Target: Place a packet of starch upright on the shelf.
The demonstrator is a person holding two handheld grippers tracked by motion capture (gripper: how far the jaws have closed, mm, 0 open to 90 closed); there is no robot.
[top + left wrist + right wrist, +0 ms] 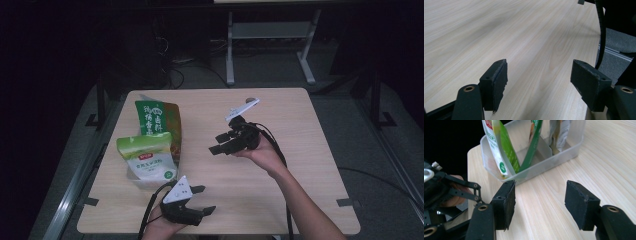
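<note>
A clear plastic bin (136, 176) stands at the left of the wooden table (280, 110), holding upright pouches: a tall green one (159, 119) behind and a white-and-green one (149, 154) in front. My right gripper (216, 143) hovers over the table's middle, open and empty, pointing left toward the bin. In the right gripper view its jaws (540, 202) frame bare wood just short of the bin (554, 157), with the white-and-green pouch (499, 147) and green pouch (534, 142) inside. My left gripper (207, 199) rests near the front edge, open, over bare table (539, 82).
A silvery pouch (560, 132) stands in the bin's far compartment behind a divider. The right gripper's cable (601, 37) trails off the table's right side. A metal frame (270, 35) stands on the floor beyond the far edge. Bare wood lies right of both grippers.
</note>
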